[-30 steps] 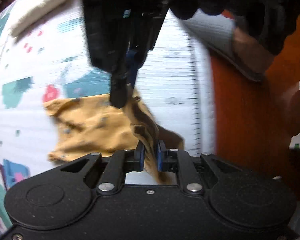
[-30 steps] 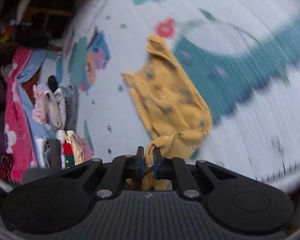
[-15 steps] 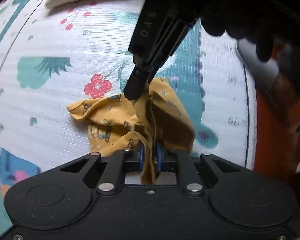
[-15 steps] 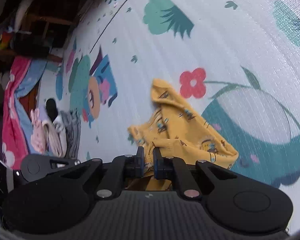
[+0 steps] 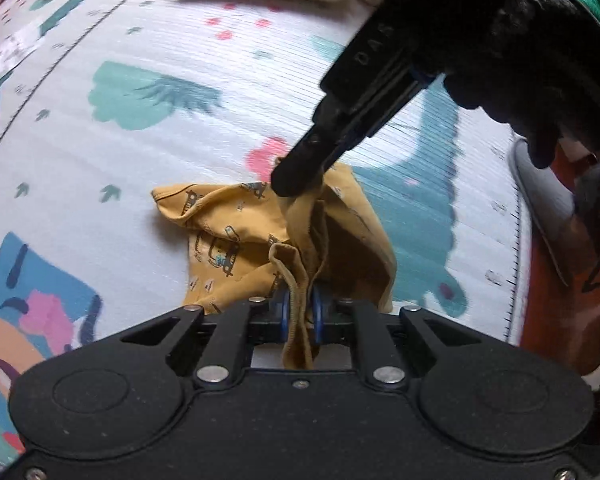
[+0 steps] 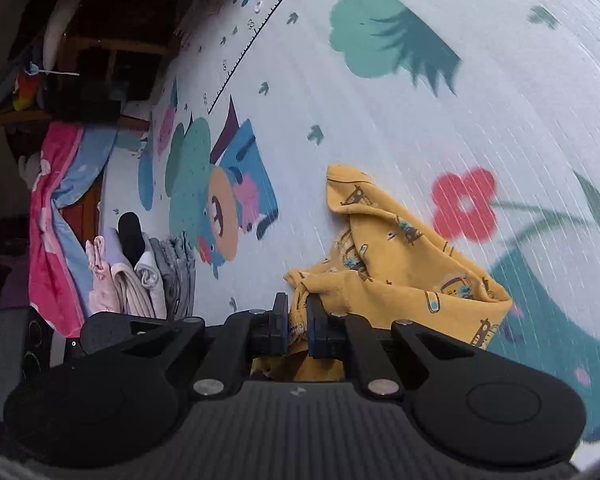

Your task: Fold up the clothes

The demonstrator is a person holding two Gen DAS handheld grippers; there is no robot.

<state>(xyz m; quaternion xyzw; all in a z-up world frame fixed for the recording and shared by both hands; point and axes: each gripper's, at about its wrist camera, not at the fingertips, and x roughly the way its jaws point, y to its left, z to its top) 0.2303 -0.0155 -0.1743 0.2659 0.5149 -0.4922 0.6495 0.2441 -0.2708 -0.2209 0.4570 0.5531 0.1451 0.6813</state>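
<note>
underneath, a white play mat with printed trees and flowers spreads wide, with bare room to the far side; its ruler edge meets red floor. on it lies the crumpled yellow garment. the left gripper is clamped on a hem. the right gripper pinches another edge. folded clothes sit well apart.

The right gripper, seen from the left wrist view, carries raised letters along its black side that read "DAS". The play mat has a printed ruler scale along its edge with small numerals beside the ticks; they are too blurred to read with certainty. No other writing is legible.
</note>
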